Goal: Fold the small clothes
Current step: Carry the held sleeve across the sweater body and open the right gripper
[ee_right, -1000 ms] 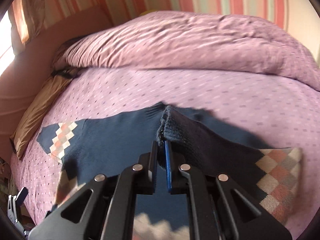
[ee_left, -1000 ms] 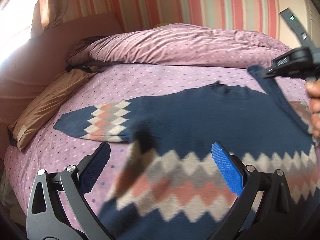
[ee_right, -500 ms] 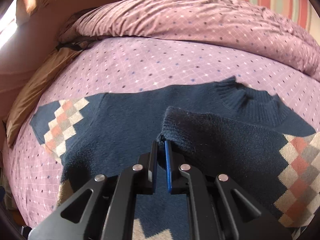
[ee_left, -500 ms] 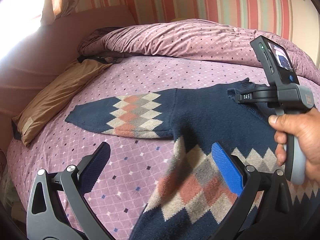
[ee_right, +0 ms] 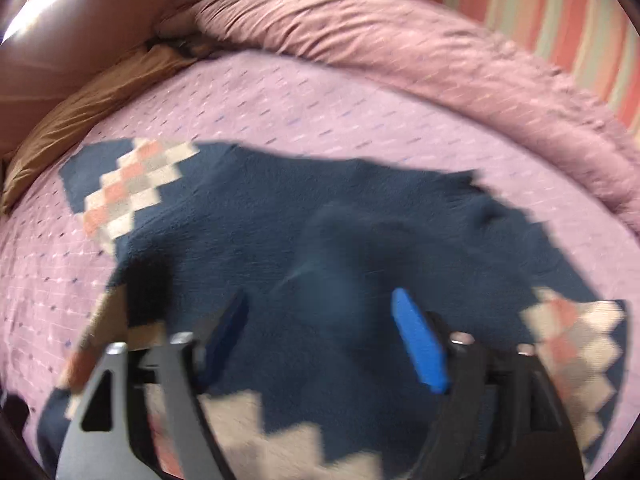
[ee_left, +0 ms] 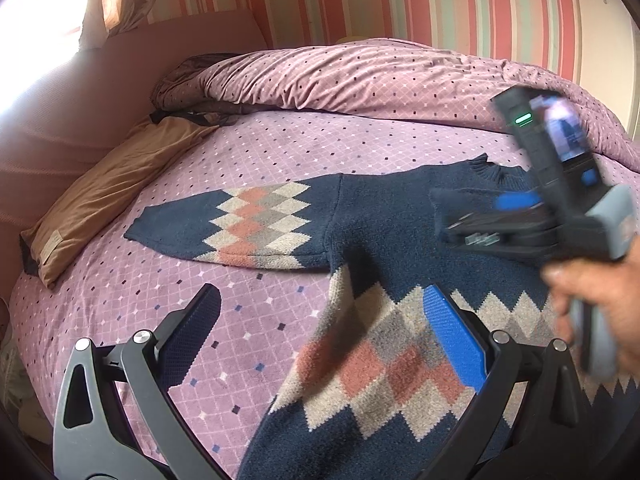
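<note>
Both the left gripper [ee_left: 320,328] and right gripper [ee_right: 320,336] are held wide apart, seemingly empty, above the navy sweater [ee_left: 384,232].

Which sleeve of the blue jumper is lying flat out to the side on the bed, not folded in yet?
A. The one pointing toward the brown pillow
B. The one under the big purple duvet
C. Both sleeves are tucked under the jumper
A. In the left wrist view, one sleeve of the jumper stretches flat across the bedsheet toward the brown pillow, with its diamond pattern fully showing.
</note>
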